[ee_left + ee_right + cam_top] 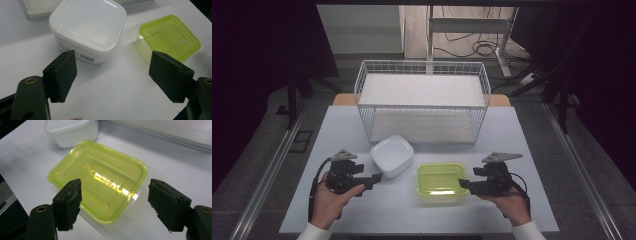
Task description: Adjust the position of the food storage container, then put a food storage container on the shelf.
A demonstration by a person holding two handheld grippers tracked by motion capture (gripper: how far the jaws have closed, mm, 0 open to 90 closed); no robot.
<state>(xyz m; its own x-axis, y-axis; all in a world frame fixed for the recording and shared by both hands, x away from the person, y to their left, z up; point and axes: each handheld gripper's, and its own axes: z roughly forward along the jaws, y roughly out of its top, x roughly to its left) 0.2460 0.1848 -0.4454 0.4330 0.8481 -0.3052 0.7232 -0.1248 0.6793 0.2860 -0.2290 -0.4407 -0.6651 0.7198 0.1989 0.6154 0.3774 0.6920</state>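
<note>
A white wire rack (pixel 422 100) stands at the twelve o'clock end of the table (pixel 522 150), and in front of it two lidded boxes sit just beside each other: the white container (pixel 392 155) toward ten o'clock of the green container (pixel 439 179). The green one's long axis runs nine to three across the table. The right gripper (pixel 465 184) hovers at its three o'clock end, jaws spread wide and pointing toward nine, much the nearer of the two to it. The left gripper (pixel 373 181), jaws likewise spread and empty, sits at about seven o'clock of the white box, pointing toward three. From its own view the right gripper (pixel 113 205) straddles the green lid's near corner.
</note>
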